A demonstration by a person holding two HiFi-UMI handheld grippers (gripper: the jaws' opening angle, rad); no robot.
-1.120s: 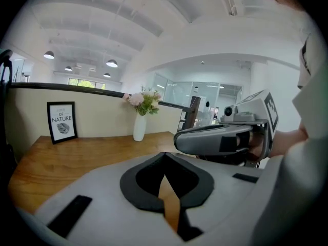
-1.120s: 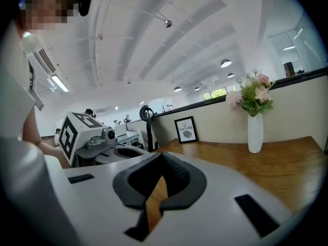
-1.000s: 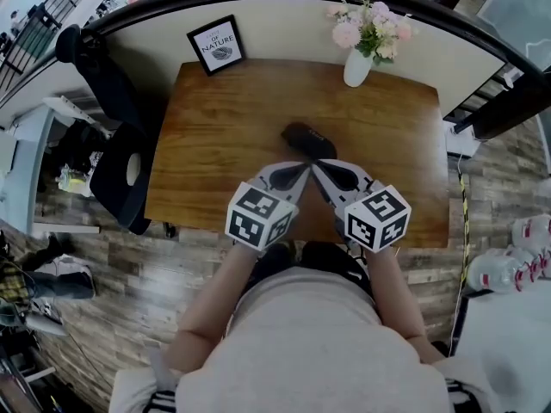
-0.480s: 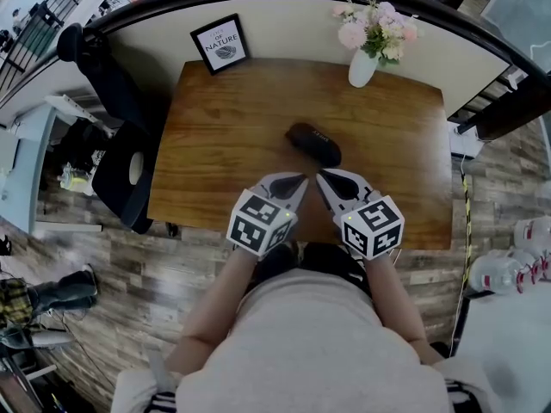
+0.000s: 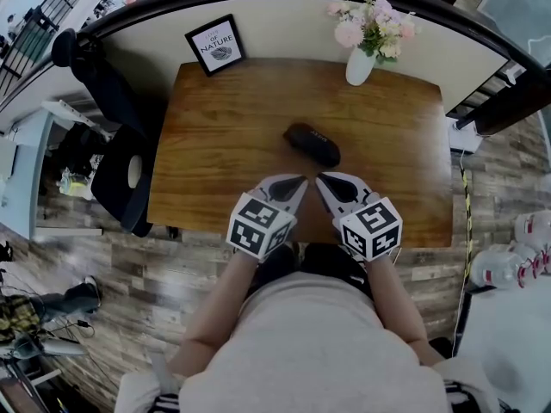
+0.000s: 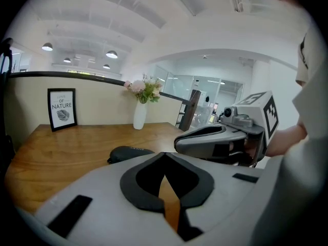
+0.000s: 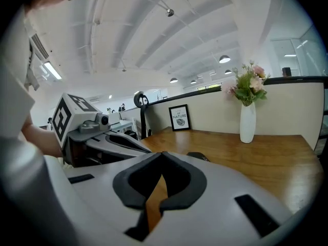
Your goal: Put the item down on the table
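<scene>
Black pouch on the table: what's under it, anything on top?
The black pouch lies flat on the wooden table, with nothing on top. Its underside is hidden by the pouch itself, so anything beneath can't be seen.

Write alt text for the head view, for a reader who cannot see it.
A dark case lies untouched on a wooden table. Nearer the person, the left gripper and right gripper hover shut and empty. A framed print and flower vase stand behind.

Framed print [image 5: 215,45], lettered "OF NATURE", smaller line above it unreadable
</scene>
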